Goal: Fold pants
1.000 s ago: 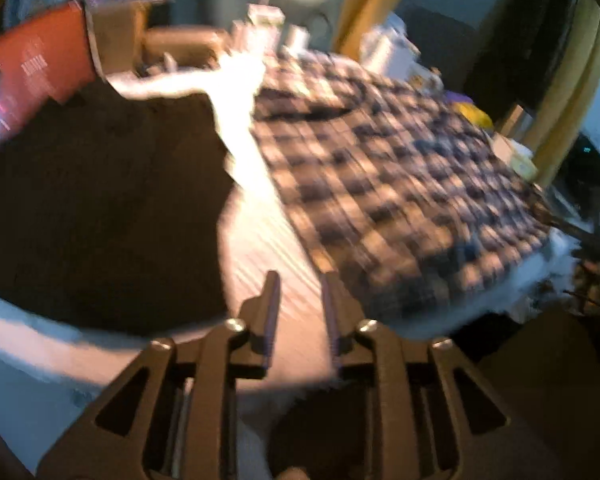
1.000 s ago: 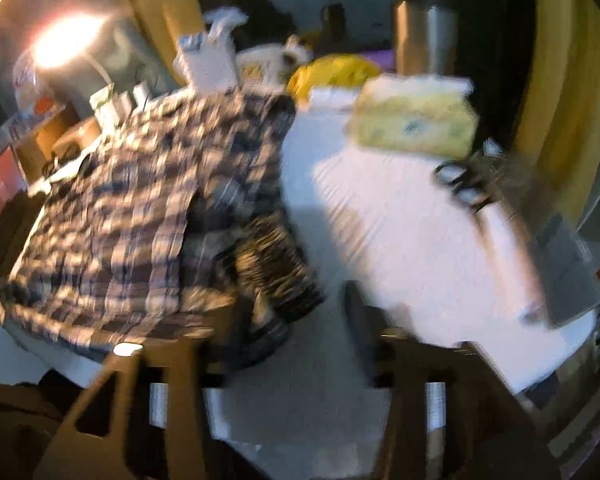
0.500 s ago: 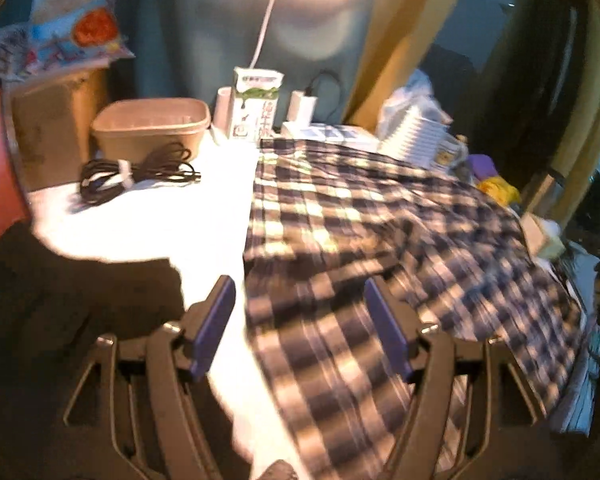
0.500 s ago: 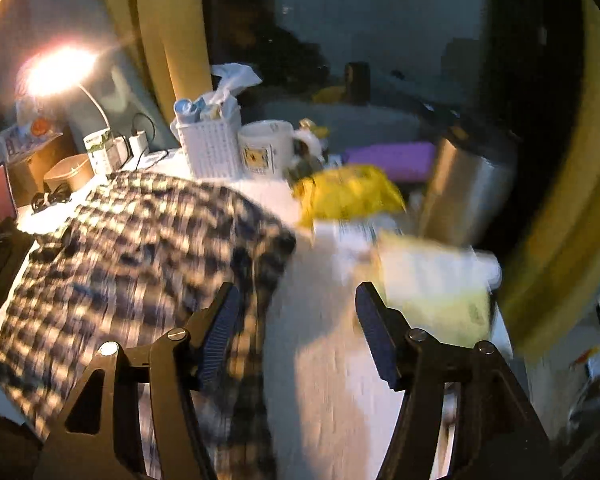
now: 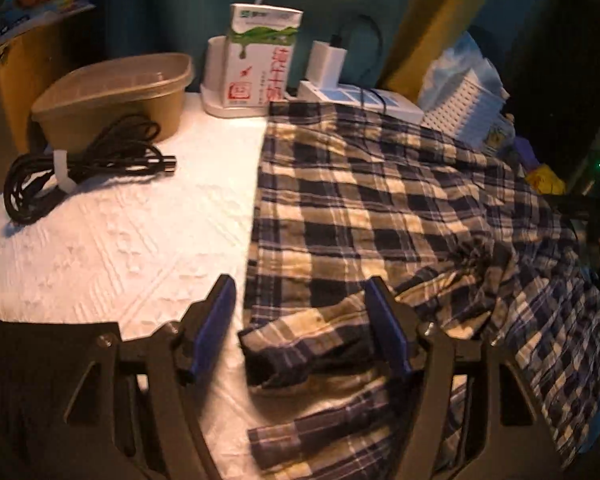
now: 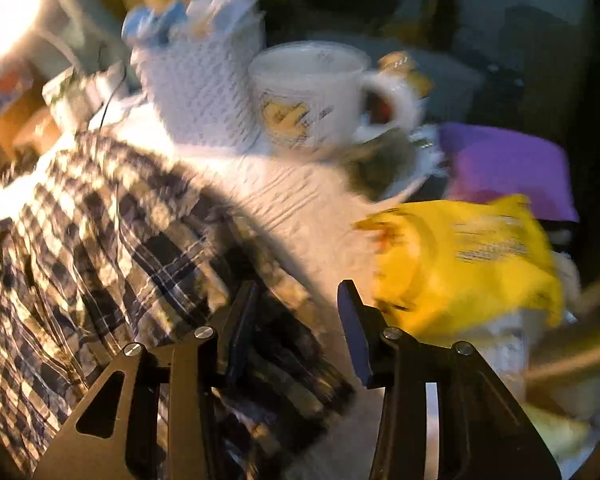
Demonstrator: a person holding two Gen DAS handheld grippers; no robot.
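Over the plaid pants [image 5: 380, 208], left gripper [image 5: 300, 320] gapes, right gripper [image 6: 296, 320] closing.

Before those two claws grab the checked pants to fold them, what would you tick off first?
1. Pants spread on the white table cover: not ok, the near edge is bunched and folded over.
2. Left gripper jaws apart: ok, the bunched edge lies between them, not pinched.
3. Right gripper over the pants' edge: ok; jaws closing, nothing pinched yet.
4. Black cable off the fabric: ok, it lies apart.
5. Thin wire from the charger: not ok, it seems to trail over the far edge.
6. Mug and yellow bag clear: cannot tell, blurred.
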